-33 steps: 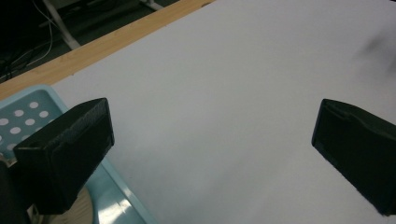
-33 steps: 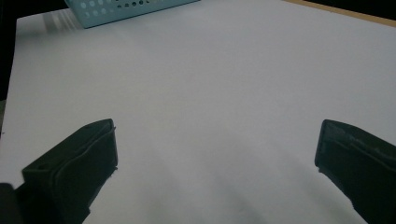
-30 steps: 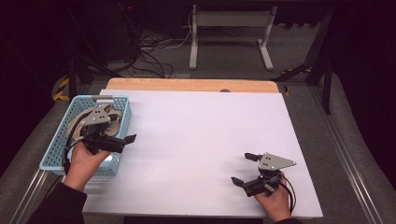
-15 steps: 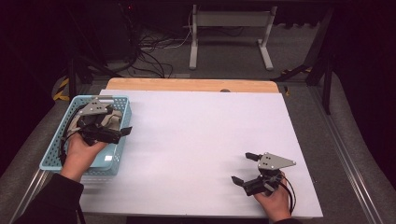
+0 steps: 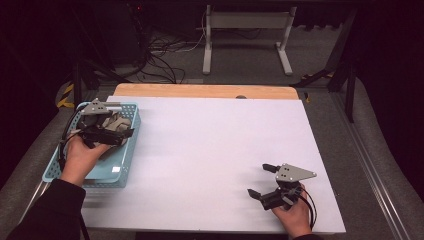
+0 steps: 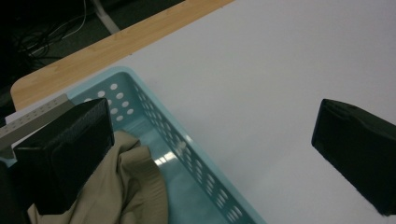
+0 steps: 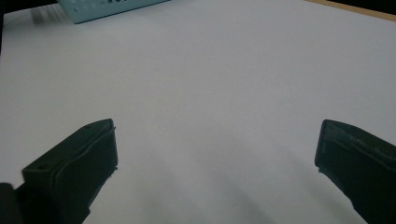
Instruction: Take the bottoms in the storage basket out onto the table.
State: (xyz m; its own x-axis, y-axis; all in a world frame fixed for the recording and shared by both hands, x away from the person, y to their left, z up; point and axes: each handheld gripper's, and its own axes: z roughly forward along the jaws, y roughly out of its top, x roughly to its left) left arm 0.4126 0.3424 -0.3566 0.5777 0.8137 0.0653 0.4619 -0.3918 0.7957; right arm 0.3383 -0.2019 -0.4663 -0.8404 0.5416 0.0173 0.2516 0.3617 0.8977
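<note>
left gripper (image 5: 117, 131) jaws wide apart over crumpled tan cloth (image 6: 135, 186) in light-blue perforated plastic basket (image 6: 196, 158) | right gripper (image 5: 261, 180) gaping, empty | risk: one jaw snags basket wall, dragging it, probably

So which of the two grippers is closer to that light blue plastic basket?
Left. The left gripper hangs over the light blue plastic basket; the right gripper sits far across the table.

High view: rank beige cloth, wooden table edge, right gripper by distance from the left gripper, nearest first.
1. Beige cloth: in the blue basket, right beneath the left gripper.
2. Wooden table edge: strip along the far side of the table.
3. Right gripper: near right corner of the white surface.
</note>
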